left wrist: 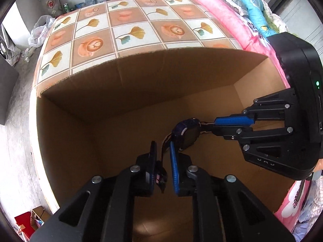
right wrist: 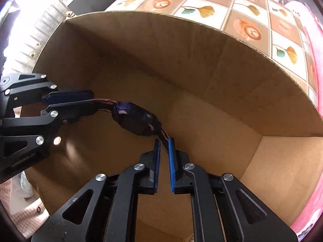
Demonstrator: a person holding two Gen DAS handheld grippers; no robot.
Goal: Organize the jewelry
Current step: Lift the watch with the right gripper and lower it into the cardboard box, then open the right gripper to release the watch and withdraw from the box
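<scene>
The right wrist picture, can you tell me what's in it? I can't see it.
A dark purple watch hangs over an open cardboard box, one strap end between the pads of each hand-held gripper: the right at the bottom, the left on the left side. Behind the box is a tablecloth with leaf and coffee-cup squares.

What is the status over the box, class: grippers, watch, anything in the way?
Left gripper and right gripper each at one strap end. Watch hangs inside the cardboard box. Fingers look slightly parted. Nothing in the way.

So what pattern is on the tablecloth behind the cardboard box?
Checked squares of ginkgo leaves and latte cups, in brown and cream, on the tablecloth; left wrist view shows it best.
</scene>
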